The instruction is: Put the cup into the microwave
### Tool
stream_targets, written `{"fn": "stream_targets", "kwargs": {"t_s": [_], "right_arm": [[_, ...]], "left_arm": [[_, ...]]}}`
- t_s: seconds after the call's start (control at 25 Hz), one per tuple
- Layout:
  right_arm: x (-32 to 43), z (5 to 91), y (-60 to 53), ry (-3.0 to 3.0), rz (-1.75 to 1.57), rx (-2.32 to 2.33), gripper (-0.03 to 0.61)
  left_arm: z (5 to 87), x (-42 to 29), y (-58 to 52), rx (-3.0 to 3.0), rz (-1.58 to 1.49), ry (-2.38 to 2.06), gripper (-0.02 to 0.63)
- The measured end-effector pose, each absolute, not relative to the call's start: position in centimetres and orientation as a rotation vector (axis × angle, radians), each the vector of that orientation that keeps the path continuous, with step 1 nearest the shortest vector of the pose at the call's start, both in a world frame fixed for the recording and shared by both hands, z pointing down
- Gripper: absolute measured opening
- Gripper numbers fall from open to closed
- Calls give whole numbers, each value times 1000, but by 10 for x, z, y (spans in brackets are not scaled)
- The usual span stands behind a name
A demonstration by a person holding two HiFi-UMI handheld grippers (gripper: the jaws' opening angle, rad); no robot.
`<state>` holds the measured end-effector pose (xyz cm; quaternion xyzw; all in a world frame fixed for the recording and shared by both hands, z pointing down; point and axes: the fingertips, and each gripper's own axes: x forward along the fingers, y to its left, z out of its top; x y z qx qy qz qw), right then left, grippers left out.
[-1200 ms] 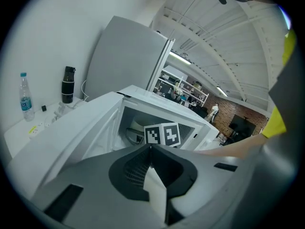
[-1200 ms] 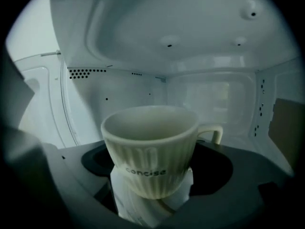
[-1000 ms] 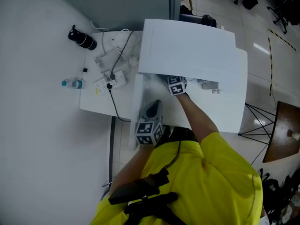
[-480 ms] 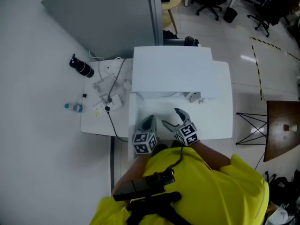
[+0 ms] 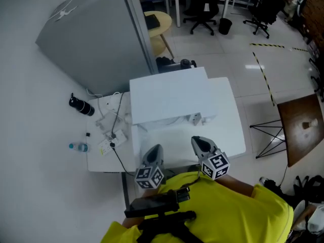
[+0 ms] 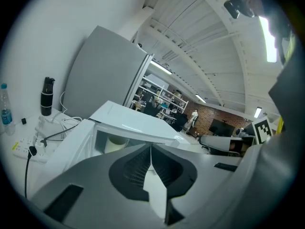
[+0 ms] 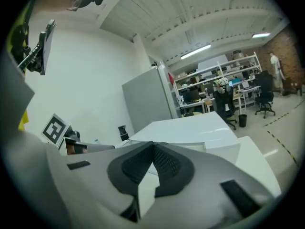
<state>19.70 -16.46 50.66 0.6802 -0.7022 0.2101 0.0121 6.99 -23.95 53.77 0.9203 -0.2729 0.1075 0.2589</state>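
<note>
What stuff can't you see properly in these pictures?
- Inside of the microwave, head view: hidden under its own white top.
- What looks like the cup, left gripper view: only a pale part shows. The left gripper, jaws together, covers the rest.
- The microwave's opening, right gripper view: mostly behind the right gripper.
- Label on the water bottle, head view: too small to read.

cup [image 6: 116,144]: only its pale upper part shows in the left gripper view; the rest is behind the left gripper [image 6: 151,151].
microwave [image 5: 169,96] inside: covered by its own top in the head view; mostly behind the right gripper [image 7: 152,149] in the right gripper view.
water bottle [image 6: 5,109]: cut by the lens rim; label too small to read.
brown table [image 5: 302,135]: cut by the head view's right edge.
small pale thing [image 5: 306,125] on it: too small to tell.
</note>
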Motion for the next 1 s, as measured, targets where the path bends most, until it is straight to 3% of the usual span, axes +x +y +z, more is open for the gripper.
{"fn": "stream_targets", "kwargs": {"t_s": [1.0], "right_arm": [[213,511,-151,-2129,717,2232,3]], "left_arm": [[518,83,-240,2584,278,-704,2]]}}
